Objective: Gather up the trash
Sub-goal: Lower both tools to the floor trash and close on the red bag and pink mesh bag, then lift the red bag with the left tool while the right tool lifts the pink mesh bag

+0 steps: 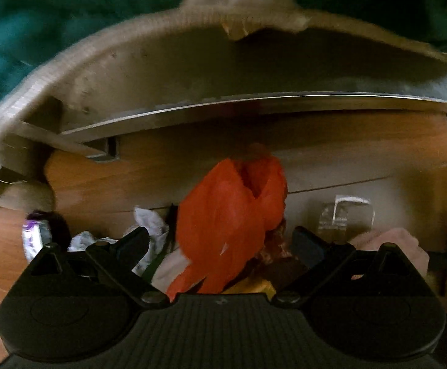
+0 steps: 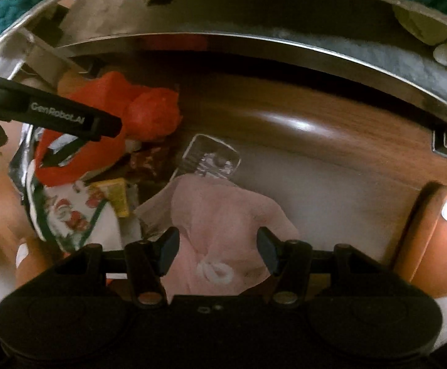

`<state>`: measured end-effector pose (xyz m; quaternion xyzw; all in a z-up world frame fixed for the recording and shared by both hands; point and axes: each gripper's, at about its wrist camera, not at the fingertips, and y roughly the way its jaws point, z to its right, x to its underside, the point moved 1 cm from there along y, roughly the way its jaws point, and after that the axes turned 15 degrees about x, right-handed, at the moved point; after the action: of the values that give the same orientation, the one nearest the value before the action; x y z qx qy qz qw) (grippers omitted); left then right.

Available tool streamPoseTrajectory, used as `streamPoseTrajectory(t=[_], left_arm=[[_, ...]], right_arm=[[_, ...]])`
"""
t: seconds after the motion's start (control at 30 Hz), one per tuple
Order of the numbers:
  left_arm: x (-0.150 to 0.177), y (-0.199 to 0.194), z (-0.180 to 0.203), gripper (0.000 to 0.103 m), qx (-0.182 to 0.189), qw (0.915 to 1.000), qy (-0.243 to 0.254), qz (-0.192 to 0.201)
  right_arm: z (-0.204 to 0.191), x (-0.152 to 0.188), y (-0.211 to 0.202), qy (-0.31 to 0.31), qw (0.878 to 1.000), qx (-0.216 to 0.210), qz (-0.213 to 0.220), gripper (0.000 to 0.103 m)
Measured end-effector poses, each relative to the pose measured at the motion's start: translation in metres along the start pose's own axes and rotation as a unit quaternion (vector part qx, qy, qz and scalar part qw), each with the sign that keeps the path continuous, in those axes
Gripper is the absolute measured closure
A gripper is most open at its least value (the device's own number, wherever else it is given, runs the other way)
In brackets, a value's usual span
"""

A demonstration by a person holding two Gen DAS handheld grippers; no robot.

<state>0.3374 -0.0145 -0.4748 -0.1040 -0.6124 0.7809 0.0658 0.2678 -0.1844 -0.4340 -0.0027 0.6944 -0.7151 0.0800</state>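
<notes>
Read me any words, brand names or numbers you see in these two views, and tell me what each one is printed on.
"GenRobot.AI": white letters on the side of the left tool, seen in the right wrist view.
Purple packet: print too blurred to read.
Yellow packet: marks too small to read.
Red and green printed wrapper: pictures only, no legible words.
Clear plastic pack: nothing readable.

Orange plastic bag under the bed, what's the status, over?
Left gripper open around the crumpled orange plastic bag. Right gripper open over pink cloth. Metal bed rail low overhead.
</notes>
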Motion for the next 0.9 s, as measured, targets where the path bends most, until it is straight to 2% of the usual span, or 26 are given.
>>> streamPoseTrajectory(t=[0.2, 0.27, 0.47, 0.53, 0.57, 0.6, 0.63, 0.67, 0.83, 0.9], left_arm=[[-0.004, 0.019, -0.003, 0.004, 0.0, 0.9999, -0.008, 0.011], [-0.004, 0.023, -0.002, 0.008, 0.002, 0.9998, -0.011, 0.015], [-0.006, 0.033, -0.004, 0.029, 0.009, 0.9997, -0.016, 0.019], [-0.007, 0.034, -0.003, 0.045, 0.013, 0.9996, -0.013, 0.021], [-0.008, 0.033, -0.001, 0.049, 0.013, 0.9997, -0.011, 0.019], [-0.008, 0.033, 0.0, 0.059, 0.014, 0.9997, -0.011, 0.018], [-0.008, 0.032, 0.001, 0.064, 0.018, 0.9996, -0.013, 0.017], [-0.008, 0.032, 0.0, 0.066, 0.023, 0.9995, -0.015, 0.017], [-0.006, 0.019, 0.003, 0.082, 0.028, 0.9993, -0.023, 0.012], [-0.003, 0.008, 0.004, 0.084, 0.032, 0.999, -0.03, 0.009]], right_arm=[[-0.005, 0.001, 0.017, -0.006, 1.0, 0.0, -0.01, 0.047], [-0.007, 0.002, 0.021, -0.011, 1.0, 0.004, -0.008, 0.048], [-0.009, 0.001, 0.026, -0.018, 1.0, 0.009, 0.0, 0.051], [-0.011, 0.001, 0.026, -0.025, 1.0, 0.015, 0.004, 0.052], [-0.011, 0.002, 0.025, -0.028, 0.999, 0.016, 0.005, 0.054], [-0.011, 0.002, 0.024, -0.029, 0.999, 0.016, 0.005, 0.057], [-0.011, 0.002, 0.024, -0.031, 0.999, 0.016, 0.005, 0.071], [-0.011, 0.002, 0.025, -0.032, 0.999, 0.016, 0.0, 0.093], [-0.008, 0.003, 0.02, -0.029, 0.999, 0.014, -0.004, 0.095], [-0.006, 0.002, 0.012, -0.023, 1.0, 0.008, -0.005, 0.095]])
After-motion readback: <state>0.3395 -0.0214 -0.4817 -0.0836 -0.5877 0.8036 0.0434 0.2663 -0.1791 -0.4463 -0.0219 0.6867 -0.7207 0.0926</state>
